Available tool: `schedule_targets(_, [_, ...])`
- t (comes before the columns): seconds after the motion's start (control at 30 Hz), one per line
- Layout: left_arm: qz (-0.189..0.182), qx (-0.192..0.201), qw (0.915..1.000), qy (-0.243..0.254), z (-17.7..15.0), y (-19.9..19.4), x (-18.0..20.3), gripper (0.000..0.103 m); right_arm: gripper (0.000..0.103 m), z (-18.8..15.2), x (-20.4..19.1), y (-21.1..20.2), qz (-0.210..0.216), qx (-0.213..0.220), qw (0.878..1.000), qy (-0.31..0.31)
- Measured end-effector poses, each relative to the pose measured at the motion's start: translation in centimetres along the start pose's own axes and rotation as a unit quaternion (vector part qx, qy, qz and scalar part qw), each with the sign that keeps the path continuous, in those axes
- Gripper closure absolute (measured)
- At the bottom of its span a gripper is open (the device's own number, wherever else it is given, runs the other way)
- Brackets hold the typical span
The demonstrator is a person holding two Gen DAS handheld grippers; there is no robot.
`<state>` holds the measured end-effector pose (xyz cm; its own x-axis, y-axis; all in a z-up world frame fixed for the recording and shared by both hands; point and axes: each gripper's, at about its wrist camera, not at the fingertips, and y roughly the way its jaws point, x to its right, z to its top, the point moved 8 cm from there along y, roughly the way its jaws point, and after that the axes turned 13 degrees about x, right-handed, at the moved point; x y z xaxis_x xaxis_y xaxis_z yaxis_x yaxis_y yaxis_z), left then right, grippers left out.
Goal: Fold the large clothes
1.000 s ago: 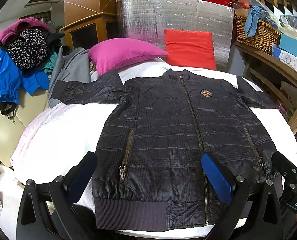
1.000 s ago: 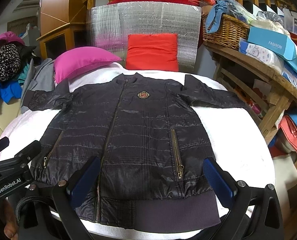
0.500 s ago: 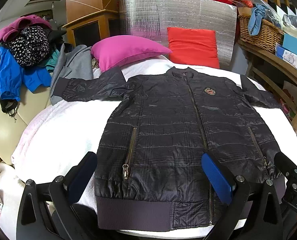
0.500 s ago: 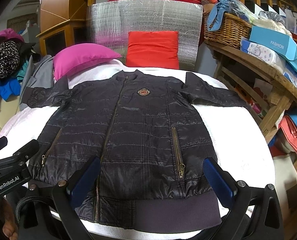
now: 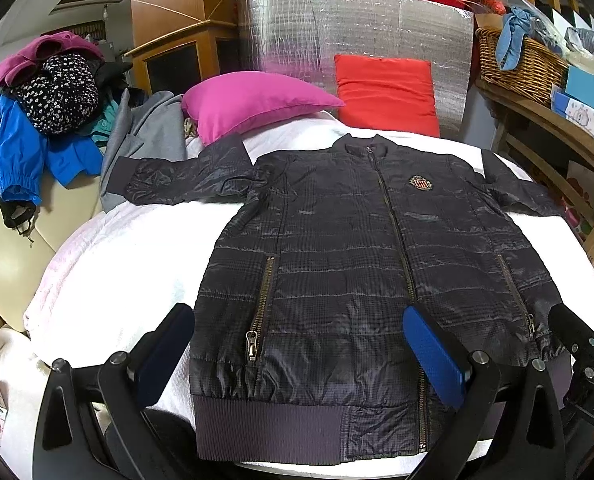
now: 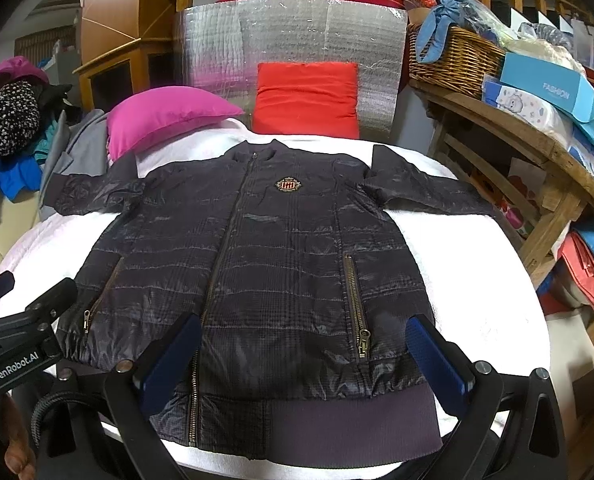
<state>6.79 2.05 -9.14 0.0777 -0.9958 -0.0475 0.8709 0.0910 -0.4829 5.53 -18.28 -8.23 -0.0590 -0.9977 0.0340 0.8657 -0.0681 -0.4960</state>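
Jacket (image 5: 337,264) is lying flat, zipped, sleeves spread for folding, and you're hovering both grippers, left (image 5: 297,352) and right (image 6: 297,360), spread wide and empty near the hem.

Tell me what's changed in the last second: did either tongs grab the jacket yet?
No grab. Both tongs, left and right, hang open over the hem; the view has drifted slightly, so the jacket sits a bit further right in the left view. It lies flat and zipped, sleeves spread, on the white cover.

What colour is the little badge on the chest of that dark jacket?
The badge is gold with red and white stripes, on the dark jacket. Clearest in the right wrist view.
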Motion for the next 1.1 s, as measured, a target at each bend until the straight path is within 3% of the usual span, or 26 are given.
schedule_targets(0.17, [-0.002,-0.01,0.9999,-0.008,-1.0,1.2,-0.3,0.0,0.0,-1.0,-0.1,1.1,0.018,-0.012,1.0,0.008])
schedule_targets(0.33, [-0.001,-0.05,0.9987,-0.01,-3.1,4.1,-0.3,0.0,0.0,-2.6,1.6,3.1,0.045,-0.035,0.997,0.052])
schedule_targets(0.57, [0.002,-0.067,0.9977,-0.013,-3.5,7.1,-0.7,0.0,0.0,-0.2,10.3,6.6,0.067,-0.01,0.981,0.181])
schedule_targets(0.73, [0.005,-0.082,0.9966,-0.009,-3.3,10.7,-0.9,0.0,0.0,1.7,20.4,12.8,0.042,-0.007,0.956,0.292])
schedule_targets(0.87, [0.009,-0.084,0.9963,-0.016,-2.7,13.3,-1.3,0.0,0.001,2.7,27.8,20.3,0.031,-0.023,0.922,0.386])
schedule_targets(1.03, [0.008,-0.084,0.996,-0.028,-2.8,15.9,-1.8,0.0,0.011,2.7,34.1,28.3,-0.011,-0.041,0.89,0.454])
schedule_targets(1.1, [0.009,-0.089,0.9957,-0.027,-3.0,16.7,-2.0,0.0,0.015,2.7,35.5,30.7,-0.026,-0.046,0.885,0.462])
